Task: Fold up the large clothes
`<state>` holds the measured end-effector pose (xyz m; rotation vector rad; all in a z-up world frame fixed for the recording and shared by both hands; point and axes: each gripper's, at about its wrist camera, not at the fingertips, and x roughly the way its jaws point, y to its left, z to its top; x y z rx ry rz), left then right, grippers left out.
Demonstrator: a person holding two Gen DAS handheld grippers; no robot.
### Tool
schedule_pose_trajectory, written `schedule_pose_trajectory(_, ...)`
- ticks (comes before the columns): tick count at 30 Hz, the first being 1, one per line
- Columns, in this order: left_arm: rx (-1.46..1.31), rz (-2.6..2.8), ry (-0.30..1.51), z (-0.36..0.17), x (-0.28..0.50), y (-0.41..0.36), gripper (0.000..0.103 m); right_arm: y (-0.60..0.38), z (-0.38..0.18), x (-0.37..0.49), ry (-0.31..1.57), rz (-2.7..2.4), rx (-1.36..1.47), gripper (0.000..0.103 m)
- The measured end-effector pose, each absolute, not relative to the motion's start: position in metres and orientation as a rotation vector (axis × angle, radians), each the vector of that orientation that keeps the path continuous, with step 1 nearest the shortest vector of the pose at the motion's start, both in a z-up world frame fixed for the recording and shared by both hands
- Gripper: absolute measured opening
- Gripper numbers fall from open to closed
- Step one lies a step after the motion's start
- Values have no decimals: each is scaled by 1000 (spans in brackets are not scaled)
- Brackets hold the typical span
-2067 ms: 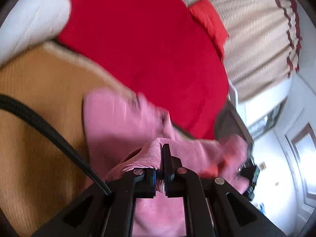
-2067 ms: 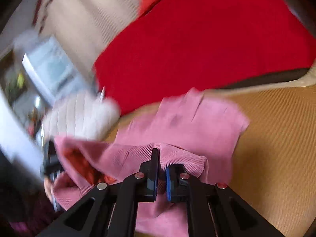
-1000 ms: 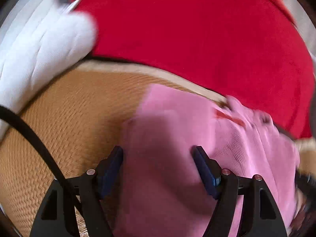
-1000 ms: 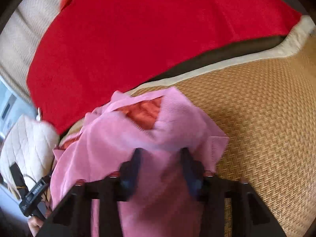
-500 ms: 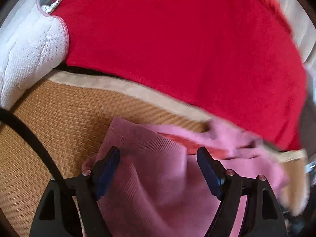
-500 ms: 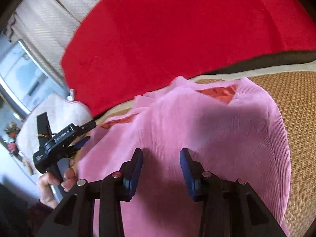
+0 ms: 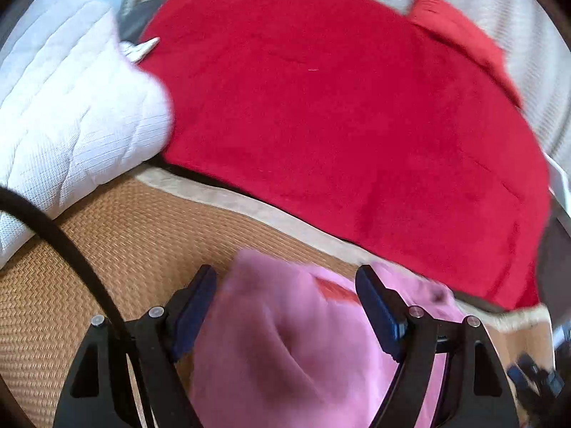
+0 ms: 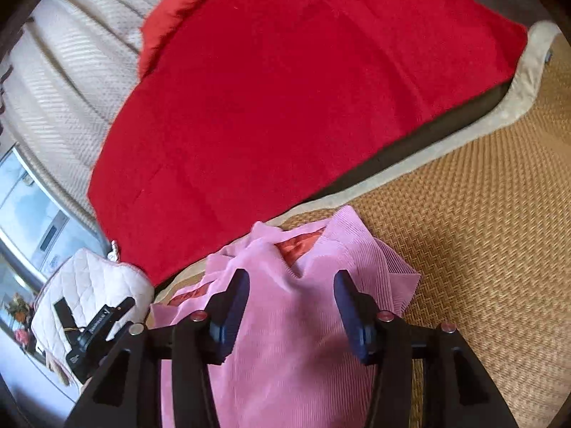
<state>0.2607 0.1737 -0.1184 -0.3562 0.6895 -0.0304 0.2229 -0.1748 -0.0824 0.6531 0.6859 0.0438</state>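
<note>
Garment (image 8: 285, 339) lies on mat (image 8: 481, 249), w/ blanket (image 8: 285, 89) behind & pillow (image 8: 92, 285) to left.

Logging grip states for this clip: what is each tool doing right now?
Left tool: open, holding nothing, above the pink garment.
Right tool: jaws opening, nothing gripped.

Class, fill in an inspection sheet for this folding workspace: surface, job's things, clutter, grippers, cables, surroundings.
Surface: woven straw mat, pale border.
Job's things: pink ribbed garment lying on the mat, red lining showing.
Clutter: red blanket; white quilted cushion.
Grippers: left hand-held gripper open, above garment; right hand-held gripper opening, pads clear of cloth.
Cables: black cable in left view.
Surroundings: cream curtain.
</note>
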Motion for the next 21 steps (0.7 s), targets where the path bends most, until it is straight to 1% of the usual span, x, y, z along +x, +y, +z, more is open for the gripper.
schedule_pose_trajectory(3, -305, -150, 757, -122, 243, 148, 80, -181, -89, 214, 746, 59, 656, 53)
schedule_pose_trajectory(5, -284, -174, 825, -131, 236, 136, 80, -190, -109, 222, 877, 37, 662, 53)
schedule_pose_trajectory(6, -278, -163, 865, -138, 234, 132, 80, -192, -117, 224, 909, 27, 672, 53)
schedule_pose_trajectory(9, -271, -120, 947, -163, 227, 128, 80, -196, -106, 221, 882, 47, 670, 53)
schedule_pose_trajectory(11, -214, -109, 937, -164, 224, 121, 80, -207, -87, 210, 816, 60, 667, 54)
schedule_pose_trajectory(12, -162, -101, 932, -162, 224, 115, 80, -210, -81, 211, 789, 40, 657, 57)
schedule_pose_trajectory(13, -106, -95, 927, -162, 225, 108, 80, -217, -76, 210, 768, 0, 643, 67)
schedule_pose_trajectory(14, -87, -94, 925, -164, 226, 106, 80, -221, -73, 211, 755, -26, 633, 73)
schedule_pose_trajectory(16, -71, -92, 929, -167, 228, 104, 80, -229, -74, 224, 748, -48, 609, 73)
schedule_pose_trajectory(21, -33, -74, 924, -167, 236, 101, 81, -225, -91, 268, 846, -15, 531, 73)
